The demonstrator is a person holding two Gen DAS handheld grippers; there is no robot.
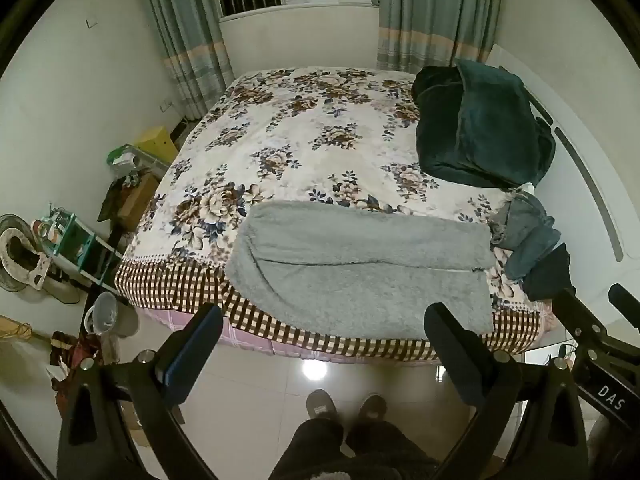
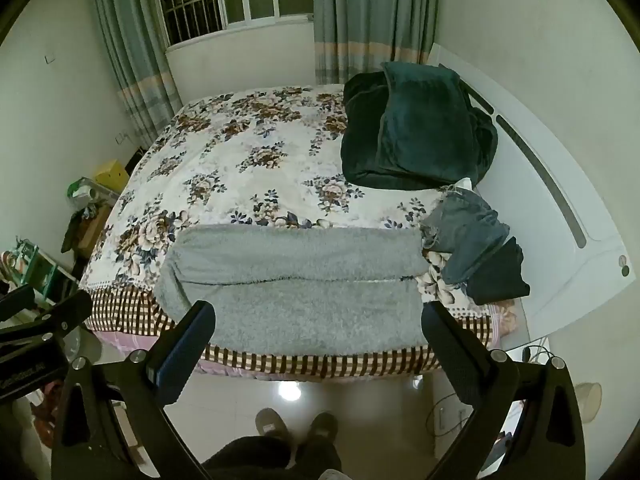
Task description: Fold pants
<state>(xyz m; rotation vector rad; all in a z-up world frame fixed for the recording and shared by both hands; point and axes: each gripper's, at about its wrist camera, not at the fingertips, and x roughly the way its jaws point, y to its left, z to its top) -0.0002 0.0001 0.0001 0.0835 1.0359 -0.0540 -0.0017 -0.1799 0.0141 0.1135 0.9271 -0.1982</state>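
Fuzzy grey pants (image 1: pixel 360 268) lie flat across the near edge of the floral bed (image 1: pixel 304 140), legs side by side, with a lengthwise seam line through the middle. They also show in the right wrist view (image 2: pixel 296 288). My left gripper (image 1: pixel 324 320) is open and empty, held above the floor just in front of the bed edge. My right gripper (image 2: pixel 320 316) is open and empty too, at the same height, with the pants between its fingers in view. The right gripper's body shows in the left wrist view (image 1: pixel 600 344).
A dark green blanket (image 1: pixel 480 128) is piled at the head of the bed. Grey-blue jeans (image 1: pixel 524 236) and a black garment (image 1: pixel 548 272) lie at the bed's right edge. Clutter and shelves (image 1: pixel 80 240) stand on the left. The person's feet (image 1: pixel 344 404) stand on the tiled floor.
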